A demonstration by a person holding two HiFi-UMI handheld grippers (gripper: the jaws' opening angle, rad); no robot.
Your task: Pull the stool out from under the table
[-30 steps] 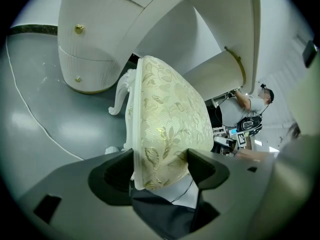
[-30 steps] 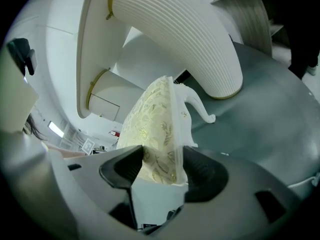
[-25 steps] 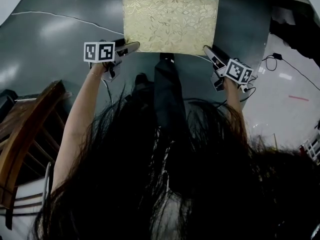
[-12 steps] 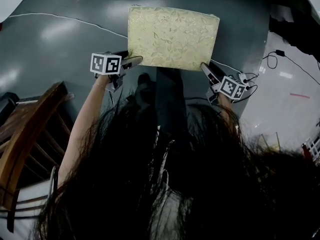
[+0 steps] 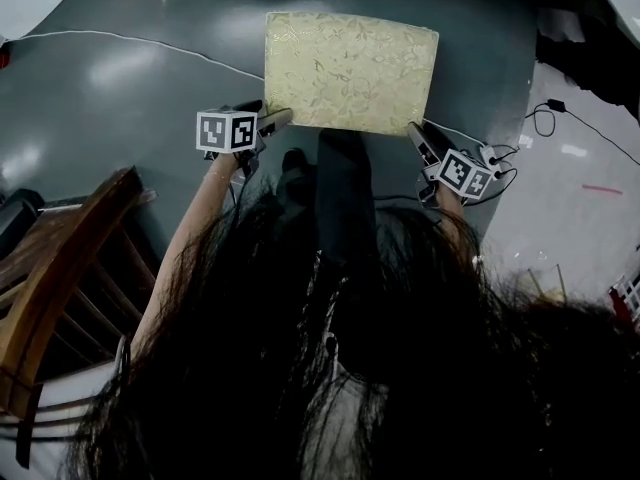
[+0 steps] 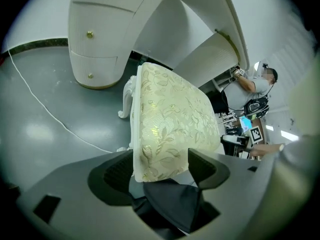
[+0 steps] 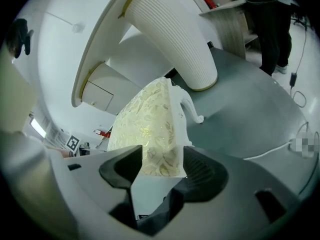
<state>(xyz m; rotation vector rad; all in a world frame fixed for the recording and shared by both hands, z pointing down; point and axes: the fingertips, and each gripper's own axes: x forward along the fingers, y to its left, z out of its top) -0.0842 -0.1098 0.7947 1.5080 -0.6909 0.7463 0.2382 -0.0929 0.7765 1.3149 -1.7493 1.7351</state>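
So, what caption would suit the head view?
Overhead: left gripper and right gripper grip the stool's near corners.

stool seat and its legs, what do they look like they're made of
The stool seat looks like padded upholstery in a pale gold brocade fabric: a woven leaf pattern with a slight sheen, and soft rounded edges. The legs look like white painted or lacquered wood, smooth and carved into curves, though moulded plastic can't be ruled out.

We find open floor (image 5: 120, 108) either side of the stool (image 5: 350, 68), while the table's pedestals (image 6: 95, 49) stand close behind it, a chair (image 5: 60, 268) at our left, and a cable (image 5: 150, 44) across the floor.
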